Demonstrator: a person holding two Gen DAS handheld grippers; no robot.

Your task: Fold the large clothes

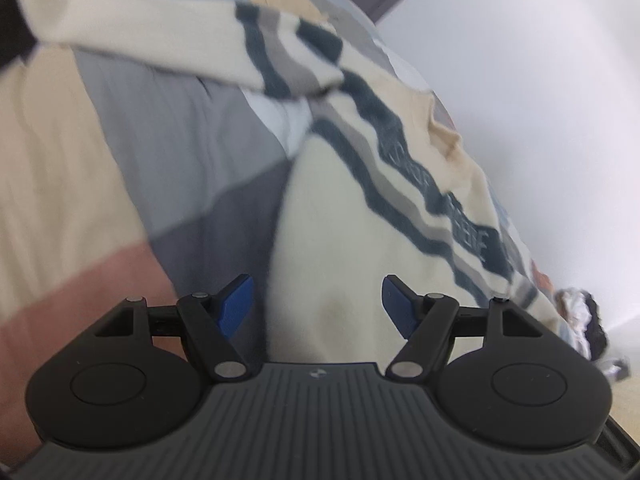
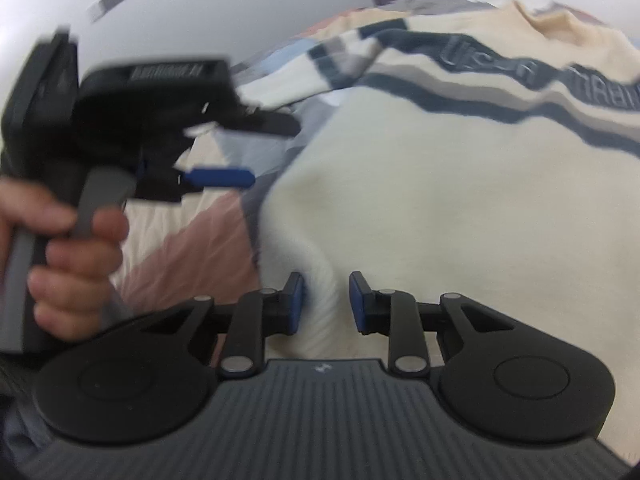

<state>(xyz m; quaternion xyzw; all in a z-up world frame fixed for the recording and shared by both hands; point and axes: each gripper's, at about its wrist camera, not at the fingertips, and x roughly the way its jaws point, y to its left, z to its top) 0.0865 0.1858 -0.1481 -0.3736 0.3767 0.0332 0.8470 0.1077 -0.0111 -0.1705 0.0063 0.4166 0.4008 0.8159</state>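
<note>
1. In the right wrist view, to the left of our right gripper (image 2: 323, 300), we see a hand (image 2: 66, 256) wrapped around the grey handle of the left gripper (image 2: 236, 152), its one visible blue finger (image 2: 222, 177) pointing toward the sweater.
2. From the left wrist view, our left gripper (image 1: 316, 306) has its blue pads set wide apart with nothing clamped; the cream sweater (image 1: 352, 240) lies just ahead and beneath them.
3. The sweater (cream, with dark and grey chest stripes and blurred lettering) is spread on a patchwork bedspread (image 1: 72, 168) of tan, grey and pink blocks.
4. Our right gripper's jaws sit close together around a raised fold of the sweater's hem (image 2: 322, 288); we cannot tell whether the pads actually press it.
</note>
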